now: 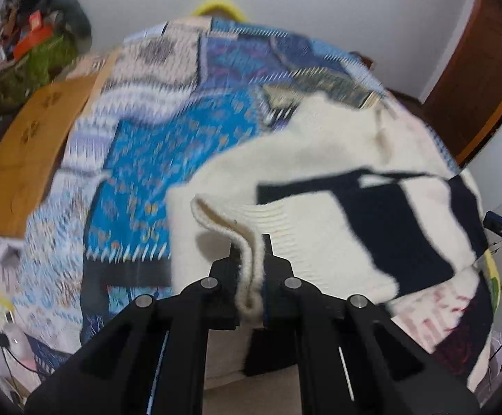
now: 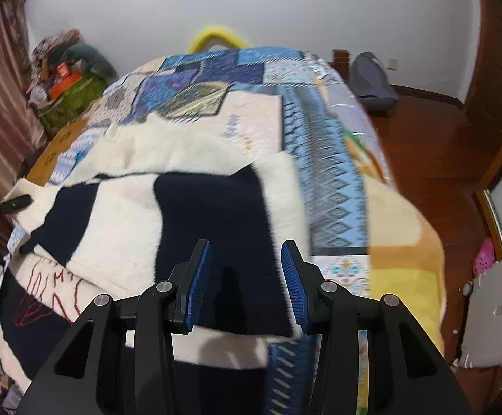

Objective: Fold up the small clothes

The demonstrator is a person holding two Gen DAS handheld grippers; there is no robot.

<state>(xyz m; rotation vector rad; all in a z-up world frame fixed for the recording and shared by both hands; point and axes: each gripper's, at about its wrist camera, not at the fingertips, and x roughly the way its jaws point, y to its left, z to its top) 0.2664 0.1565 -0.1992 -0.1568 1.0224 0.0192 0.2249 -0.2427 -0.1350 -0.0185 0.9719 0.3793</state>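
Nearest us, our left gripper (image 1: pixel 251 242) is clamped narrow on the ribbed cream edge of the sweater (image 1: pixel 320 180), the knit bunched and folded between its jaws. Our right gripper (image 2: pixel 246 252) stands wide, its blue pads (image 2: pixel 200 276) apart and holding nothing; it hangs over a dark navy panel of the same sweater (image 2: pixel 216 224), and we cannot tell whether it touches the cloth.

The sweater, cream with navy blocks, lies spread on the near part of the bed, over a patchwork quilt (image 1: pixel 140 173) in blues and whites. Just under its near edge lies another garment (image 2: pixel 43 297), pale and dark with red stitching.

Farther off, a brown cardboard sheet (image 1: pixel 26 159) lies at the quilt's left side. Beyond it a heap of clutter (image 1: pixel 33 45) sits against the wall, and a yellow arc (image 2: pixel 218 36) rises behind the bed's far end. To the right lies a wood floor (image 2: pixel 434 145).
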